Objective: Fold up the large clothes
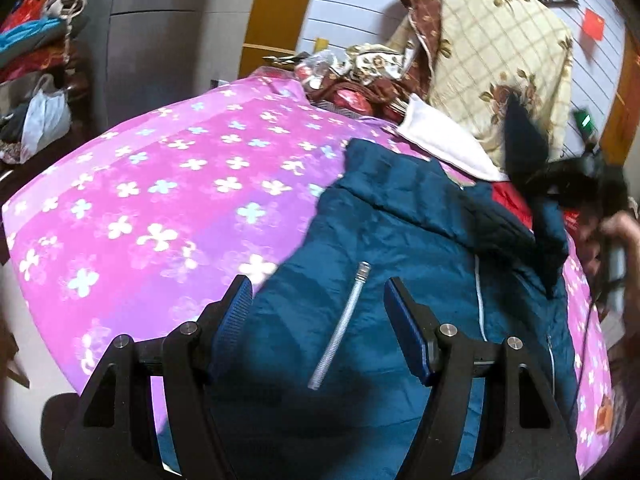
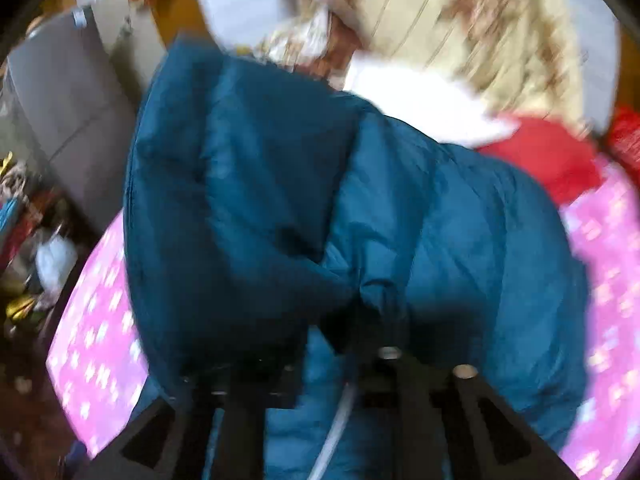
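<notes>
Pink-violet bedding (image 1: 168,184), a soft cloth printed with white and pale-blue clover shapes, covers the bed, and I use it as my reference. On its near right part lies the teal jacket (image 1: 384,248), a smooth, faintly glossy padded shell with a silver metal zipper (image 1: 340,328) running slantwise across its front. Beyond the jacket, at the far edge of the bedding, I see a white cloth (image 1: 444,144), a red fabric (image 1: 512,200) and a cream quilt (image 1: 492,52) with brown floral checks heaped upright.

My left gripper (image 1: 318,296) hangs over the jacket, its ribbed blue pads (image 1: 236,308) spread apart with nothing between them.

Through heavy blur, my right gripper (image 2: 348,340) is buried in a bunched fold of the jacket; fabric hides the fingertips, so I cannot tell its state.
</notes>
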The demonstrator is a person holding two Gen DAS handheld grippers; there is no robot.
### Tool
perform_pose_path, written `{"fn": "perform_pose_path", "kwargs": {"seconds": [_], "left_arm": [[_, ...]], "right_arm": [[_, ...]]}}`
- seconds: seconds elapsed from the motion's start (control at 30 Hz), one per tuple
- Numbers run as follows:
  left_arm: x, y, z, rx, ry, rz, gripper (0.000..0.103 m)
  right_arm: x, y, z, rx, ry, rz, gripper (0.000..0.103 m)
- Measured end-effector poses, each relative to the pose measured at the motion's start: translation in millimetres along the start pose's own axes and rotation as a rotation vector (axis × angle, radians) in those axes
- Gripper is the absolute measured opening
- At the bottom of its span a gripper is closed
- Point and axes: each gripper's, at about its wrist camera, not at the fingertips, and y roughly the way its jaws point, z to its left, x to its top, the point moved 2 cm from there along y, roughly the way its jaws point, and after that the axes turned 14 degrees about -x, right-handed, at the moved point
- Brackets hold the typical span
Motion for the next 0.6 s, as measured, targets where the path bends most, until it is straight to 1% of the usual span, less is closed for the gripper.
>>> {"fn": "perform_pose_path", "kwargs": {"seconds": [0.03, 0.07, 0.17, 0.23, 0.27, 0.37, 0.43, 0.47, 0.53, 0.6], "left_arm": [[3, -2, 5, 0.002, -0.006, -0.006, 0.068], [5, -3, 8, 0.005, -0.01, -0.012, 0.068], [13, -3, 13, 0.0, -0.015, -0.017, 0.068], [17, 0, 13, -0.011, -0.015, -0.01, 0.068], [21, 4, 10, -0.026, -0.013, 0.004, 0.068], [36, 23, 1, -0.084, -0.017, 0.078, 0.068], [46, 35, -7, -0.119, -0.022, 0.113, 0.068], [54, 44, -14, -0.142, -0.022, 0.132, 0.068], [65, 61, -23, -0.149, -0.008, 0.162, 0.068], [77, 87, -35, -0.152, 0.008, 0.198, 0.068]], "right_arm": [[-6, 11, 7, 0.008, -0.005, 0.037, 0.034], [-12, 18, 12, 0.0, -0.014, 0.042, 0.035], [-24, 15, 8, -0.009, -0.022, 0.021, 0.037], [-32, 5, -11, -0.008, 0.02, -0.019, 0.037], [-38, 0, -13, -0.005, 0.038, -0.033, 0.037], [-58, -14, -41, 0.021, 0.11, -0.053, 0.037], [-83, -23, -67, 0.047, 0.16, -0.056, 0.037], [-91, -27, -73, 0.052, 0.172, -0.058, 0.037], [-111, -31, -93, 0.061, 0.205, -0.063, 0.037], [-127, -32, -109, 0.069, 0.235, -0.061, 0.037]]}}
